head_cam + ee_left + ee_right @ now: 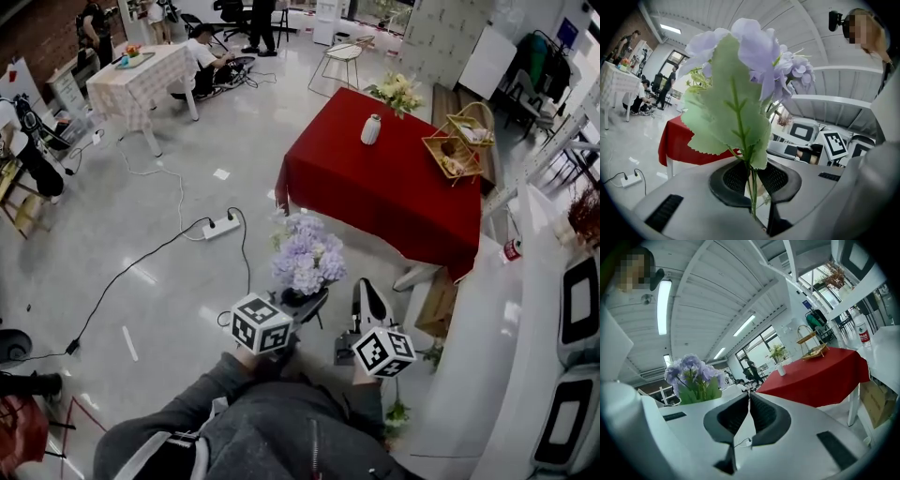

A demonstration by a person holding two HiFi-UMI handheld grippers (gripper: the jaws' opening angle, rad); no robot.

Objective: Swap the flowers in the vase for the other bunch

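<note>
In the head view my left gripper (305, 305) is shut on the stems of a purple flower bunch (307, 253), held upright over the floor well short of the red table (394, 187). The left gripper view shows the thin green stems pinched between the pads (740, 180), with the leaves and blooms of the purple flower bunch (754, 61) filling the frame. My right gripper (368, 305) is beside it, shut and holding nothing; its gripper (749, 413) has the pads touching. A white vase (371, 129) stands on the table, and a yellow-white bunch (397, 92) lies behind it.
A wire basket (459, 141) sits at the table's right end. A power strip (221, 225) and its cable lie on the floor to the left. A white counter (487, 356) runs along the right, with a cardboard box (436, 300) beside it. People sit at a far table (141, 75).
</note>
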